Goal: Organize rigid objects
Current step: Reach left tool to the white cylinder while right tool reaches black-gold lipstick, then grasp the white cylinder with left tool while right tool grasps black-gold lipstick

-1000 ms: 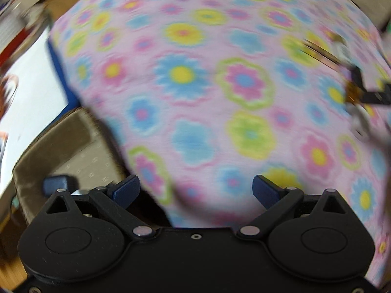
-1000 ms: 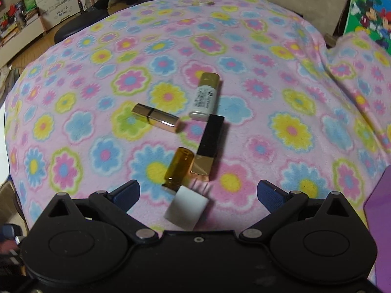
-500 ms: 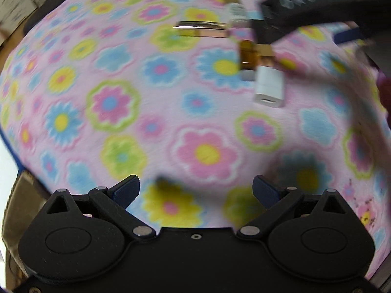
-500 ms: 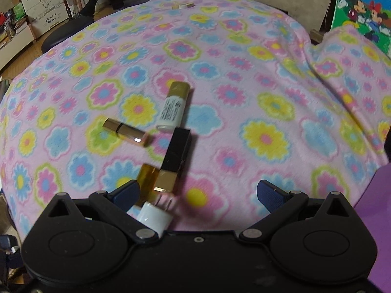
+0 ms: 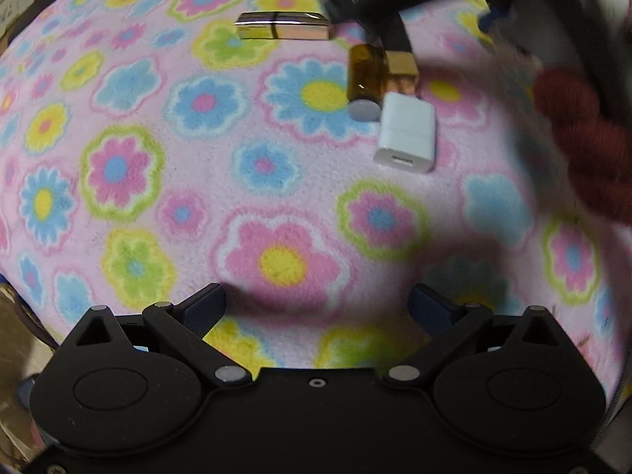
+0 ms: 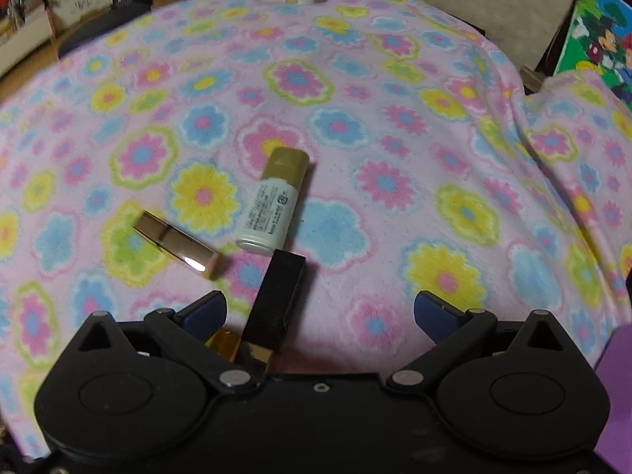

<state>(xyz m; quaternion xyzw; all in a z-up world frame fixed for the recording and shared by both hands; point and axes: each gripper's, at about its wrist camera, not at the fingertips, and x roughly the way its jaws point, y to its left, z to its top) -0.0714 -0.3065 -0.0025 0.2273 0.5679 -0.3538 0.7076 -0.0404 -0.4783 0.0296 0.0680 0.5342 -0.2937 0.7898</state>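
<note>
Left wrist view looked steeply down at a pink fleece blanket (image 5: 166,181) printed with coloured flowers, and the left gripper (image 5: 316,308) hovered over it with its blue-tipped fingers (image 5: 205,308) spread wide and nothing between them. Well ahead of those fingers lay a white charger block (image 5: 407,134), its port end facing the camera, touching an amber vial (image 5: 365,79) with a pale cap; a black and gold tube (image 5: 399,59) lay just beside the vial, partly hidden under the blurred black body of the other tool. A mirrored gold lipstick (image 5: 282,29) lay crosswise a little further on, apart from that cluster. A dark red sleeve (image 5: 584,146) entered from the right edge. Right wrist view showed the right gripper (image 6: 320,312) with fingers (image 6: 438,312) released and gripping nothing, though its jaws had just been closing slightly; the black and gold tube (image 6: 278,296) lay on the blanket (image 6: 395,126) between them, nearer the left finger, with no pad pressing it. Just beyond stood a white tube with an olive-gold cap (image 6: 272,201), lying flat, and the gold lipstick (image 6: 173,245) lay to its left. A cartoon poster (image 6: 600,51) leaned at the far right.
</note>
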